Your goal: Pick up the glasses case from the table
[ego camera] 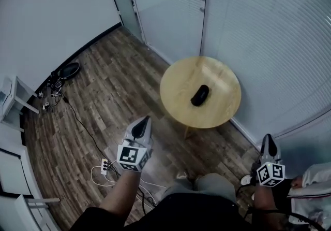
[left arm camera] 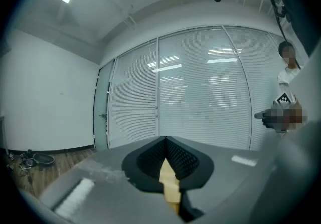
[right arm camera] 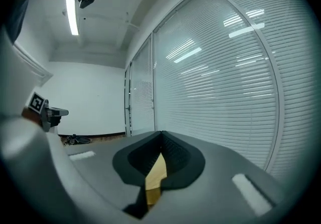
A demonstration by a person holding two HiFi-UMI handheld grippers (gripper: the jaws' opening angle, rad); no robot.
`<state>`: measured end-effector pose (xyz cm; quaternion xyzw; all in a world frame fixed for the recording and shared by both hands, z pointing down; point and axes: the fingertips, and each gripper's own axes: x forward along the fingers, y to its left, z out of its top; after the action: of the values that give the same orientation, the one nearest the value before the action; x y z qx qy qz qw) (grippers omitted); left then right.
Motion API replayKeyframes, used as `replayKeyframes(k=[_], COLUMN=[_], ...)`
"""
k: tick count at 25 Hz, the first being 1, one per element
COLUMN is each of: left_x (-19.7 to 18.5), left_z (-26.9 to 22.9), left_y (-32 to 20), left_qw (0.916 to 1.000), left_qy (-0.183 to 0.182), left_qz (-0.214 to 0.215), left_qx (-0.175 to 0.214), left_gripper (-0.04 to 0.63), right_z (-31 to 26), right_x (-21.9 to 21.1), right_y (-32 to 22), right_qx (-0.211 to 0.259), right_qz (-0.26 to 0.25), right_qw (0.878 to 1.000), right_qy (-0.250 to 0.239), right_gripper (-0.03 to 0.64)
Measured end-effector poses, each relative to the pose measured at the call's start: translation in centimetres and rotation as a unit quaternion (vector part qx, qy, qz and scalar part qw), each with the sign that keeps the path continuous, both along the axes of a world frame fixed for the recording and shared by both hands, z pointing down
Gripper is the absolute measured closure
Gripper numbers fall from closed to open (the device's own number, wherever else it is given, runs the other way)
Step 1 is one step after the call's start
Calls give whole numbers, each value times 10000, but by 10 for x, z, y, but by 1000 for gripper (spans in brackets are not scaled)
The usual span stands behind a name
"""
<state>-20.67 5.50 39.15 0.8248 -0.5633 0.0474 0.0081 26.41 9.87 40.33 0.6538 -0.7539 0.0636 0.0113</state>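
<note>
**A:** Both tools are held out level here. The left tool [ego camera: 145, 119] is over the wooden floor [ego camera: 103, 95] and the right tool [ego camera: 268, 139] is low at the near right.

**B:** And the case?

**A:** The case [ego camera: 200, 95] is dark and lies alone near the middle of the round tabletop [ego camera: 178, 85]. It's well apart from both tools.

**B:** What are the jaws doing?

**A:** The left tool's jaws are pressed together with nothing between them. The right tool's are the same, closed and empty.

**B:** Why closed?

**A:** I'd say this is just the approach, and there's nothing to grip out here. One tool will have to spread before it gets there.

**B:** Any angle to favour?

**A:** The case lies slantwise, near-left to far-right. Coming across its narrow width looks like the sensible bite, and the bare tabletop around it leaves room for that.
</note>
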Motion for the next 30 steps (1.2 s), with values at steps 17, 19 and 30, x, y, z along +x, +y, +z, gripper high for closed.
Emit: replayKeyframes(k=[17, 19, 30], left_x=[13, 18, 73], left_z=[8, 10, -3], left_y=[-176, -201, -318], left_qw=[9989, 9987, 9977], left_qy=[190, 179, 277], left_qz=[-422, -459, -495], left_qx=[-71, -99, -381], left_gripper=[592, 592, 592], right_z=[37, 37, 19], right_x=[-15, -10, -40], right_y=[-220, -249, -374], right_qx=[-78, -101, -46], right_qz=[-619, -648, -1488], right_qw=[9973, 9972, 9886], right_qy=[378, 369, 229], right_gripper=[611, 611, 611])
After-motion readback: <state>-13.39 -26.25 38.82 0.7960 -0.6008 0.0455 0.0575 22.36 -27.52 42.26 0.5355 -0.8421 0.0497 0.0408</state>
